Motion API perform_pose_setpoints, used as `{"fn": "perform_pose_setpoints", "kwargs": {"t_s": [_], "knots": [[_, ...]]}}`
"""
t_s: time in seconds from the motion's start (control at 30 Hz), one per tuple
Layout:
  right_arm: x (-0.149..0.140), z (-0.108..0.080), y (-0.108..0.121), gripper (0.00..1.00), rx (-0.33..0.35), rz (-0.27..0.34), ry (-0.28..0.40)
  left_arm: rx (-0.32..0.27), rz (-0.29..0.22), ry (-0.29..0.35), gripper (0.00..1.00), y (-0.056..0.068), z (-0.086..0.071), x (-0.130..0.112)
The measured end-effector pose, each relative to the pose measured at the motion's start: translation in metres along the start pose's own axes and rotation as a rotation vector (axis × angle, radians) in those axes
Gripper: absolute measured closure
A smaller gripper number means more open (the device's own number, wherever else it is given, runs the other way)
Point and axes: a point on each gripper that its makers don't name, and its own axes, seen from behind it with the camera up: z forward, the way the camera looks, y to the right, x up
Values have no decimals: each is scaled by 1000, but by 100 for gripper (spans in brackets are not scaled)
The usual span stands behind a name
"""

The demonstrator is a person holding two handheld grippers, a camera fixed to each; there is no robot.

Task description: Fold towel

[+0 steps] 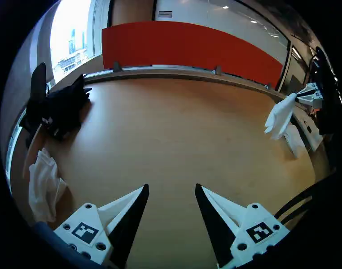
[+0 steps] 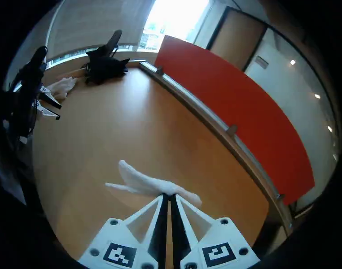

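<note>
Wooden table (image 1: 171,125), black bundle (image 1: 63,107), white towel (image 1: 43,184)

White towel (image 2: 148,183), plain, soft terry look, bunched and creased, not folded. Pinched at one bunched part between the closed fingers of the right gripper (image 2: 167,196); two loose ends stick out past the fingertips, one long tip pointing up-left, a shorter lump to the right. In the left gripper view the same towel (image 1: 278,115) hangs limp from that gripper (image 1: 311,93), lifted off the table (image 1: 171,134), above its far right side near the edge. Second crumpled white cloth (image 1: 43,186) lies in a heap on the table's left edge, untouched.
</note>
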Motion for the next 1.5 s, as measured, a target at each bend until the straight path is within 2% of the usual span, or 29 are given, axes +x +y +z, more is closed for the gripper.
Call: {"fn": "perform_pose_setpoints", "kwargs": {"t_s": [0.43,0.83,1.27,1.5], "knots": [[-57,-12,71,96,-71,42,-89,11,7,-9,24,1,1,0],[-94,-23,128,96,-137,74,-157,18,14,-17,25,4,1,1],[-116,-32,167,96,-179,109,-198,21,28,-22,25,7,2,3],[-124,-37,176,96,-188,120,-212,23,33,-22,25,8,2,5]]}}
